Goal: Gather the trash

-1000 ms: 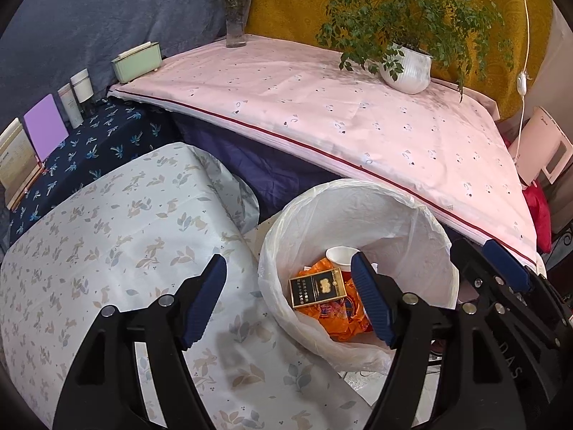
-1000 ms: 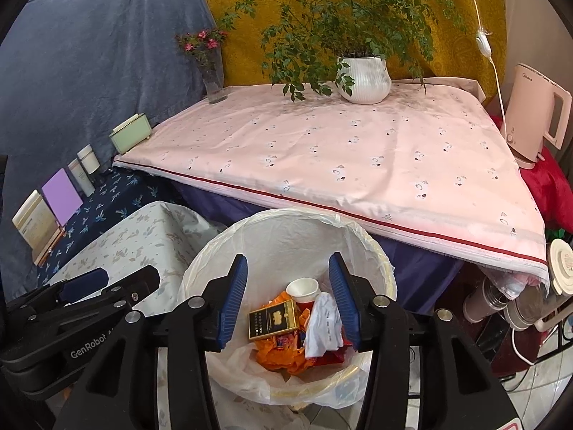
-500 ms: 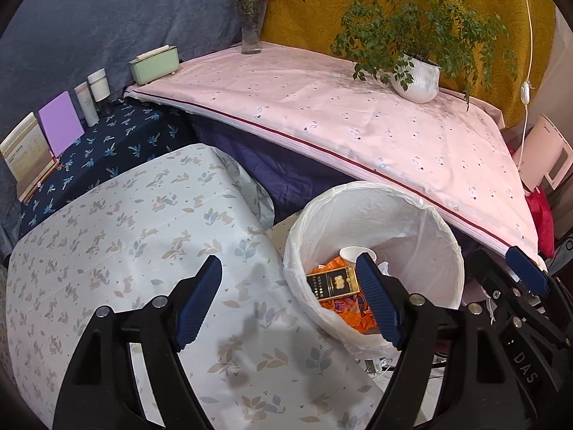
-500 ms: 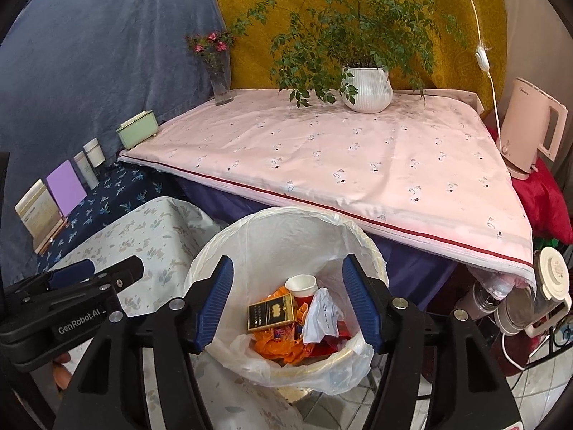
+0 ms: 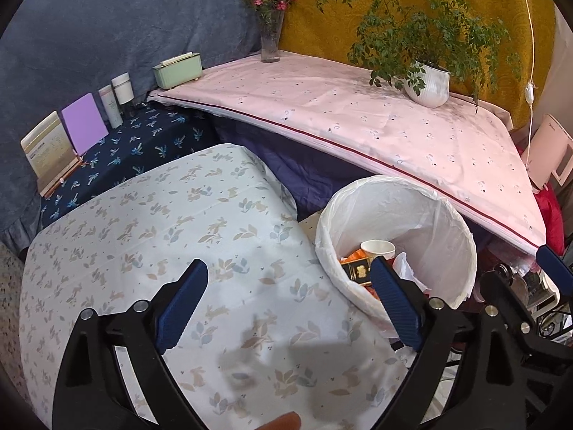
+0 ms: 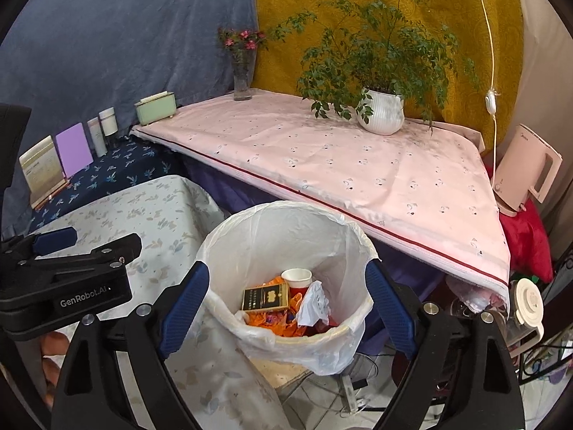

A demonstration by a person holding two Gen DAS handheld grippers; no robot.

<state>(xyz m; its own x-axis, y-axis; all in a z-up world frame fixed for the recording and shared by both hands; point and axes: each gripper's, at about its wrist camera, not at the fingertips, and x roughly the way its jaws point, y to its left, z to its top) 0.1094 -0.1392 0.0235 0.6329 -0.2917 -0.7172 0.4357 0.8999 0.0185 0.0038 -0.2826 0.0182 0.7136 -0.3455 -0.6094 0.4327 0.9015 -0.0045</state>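
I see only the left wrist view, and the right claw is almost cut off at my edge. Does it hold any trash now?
Observer: No. The right claw is open and points at the bin; its jaws have just been opening, and nothing is held between them.
Operator: My own finger hides part of the bin. What lies beside the dark box?
Observer: A crumpled white paper, right of the dark box, on orange wrappers.
Operator: What is the pink thing at my right edge?
Observer: A pink kettle with a handle, standing on red cloth.
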